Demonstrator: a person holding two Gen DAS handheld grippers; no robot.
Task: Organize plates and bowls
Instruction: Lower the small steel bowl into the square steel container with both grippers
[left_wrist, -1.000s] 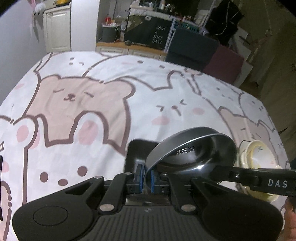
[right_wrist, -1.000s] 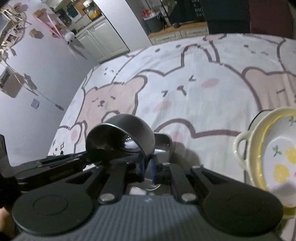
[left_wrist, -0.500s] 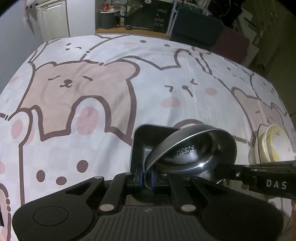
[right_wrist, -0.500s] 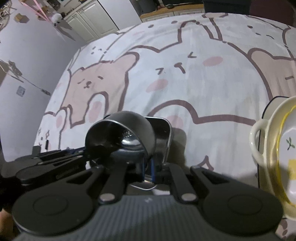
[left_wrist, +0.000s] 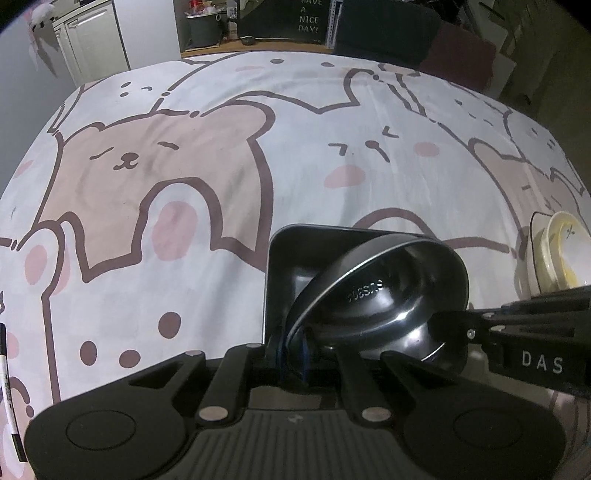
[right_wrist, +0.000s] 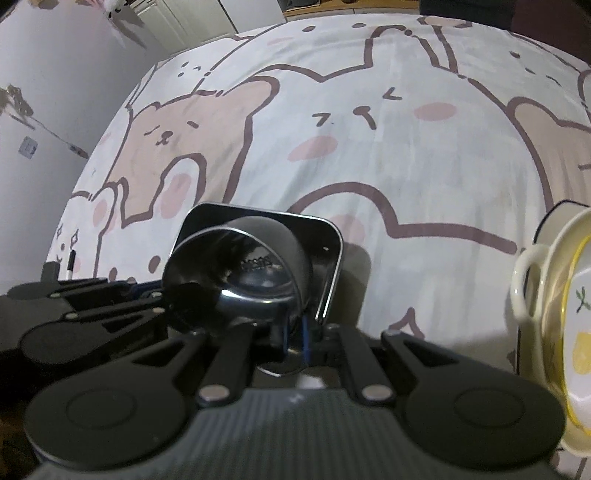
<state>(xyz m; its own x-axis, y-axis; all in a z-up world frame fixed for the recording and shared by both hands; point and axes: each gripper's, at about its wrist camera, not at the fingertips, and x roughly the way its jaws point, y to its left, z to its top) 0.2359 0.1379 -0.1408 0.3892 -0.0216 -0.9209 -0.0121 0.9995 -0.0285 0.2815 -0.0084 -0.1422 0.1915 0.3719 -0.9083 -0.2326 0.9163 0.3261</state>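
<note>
Spread wide ahead of both grippers, a tablecloth (left_wrist: 155, 177) printed with bears and rabbits. Just ahead of the fingers, resting on the cloth, a dark square tray (left_wrist: 291, 266), with a steel bowl (left_wrist: 384, 291) tilted on edge over it. Pinching the bowl's rim from the near side, blue pads pressed on metal, the left gripper (left_wrist: 293, 354); clamped on the same bowl at its opposite rim, the right gripper (right_wrist: 295, 341), fingers likewise closed on the edge.

Seen from the left wrist only: stamped lettering inside the bowl, the other tool's arm marked "DAS" reaching in from the right, and a chalkboard sign (left_wrist: 309, 16) reading "HAVE A NICE DAY!" far beyond the table. Seen from the right wrist only: the bowl's polished outer wall, the left tool entering from the left, and a close look at the cream two-handled dish (right_wrist: 554, 321) with yellow rim and fruit motif, well off to the right on a dark-edged plate. Small at the left edge, a marker pen (left_wrist: 7, 391).
</note>
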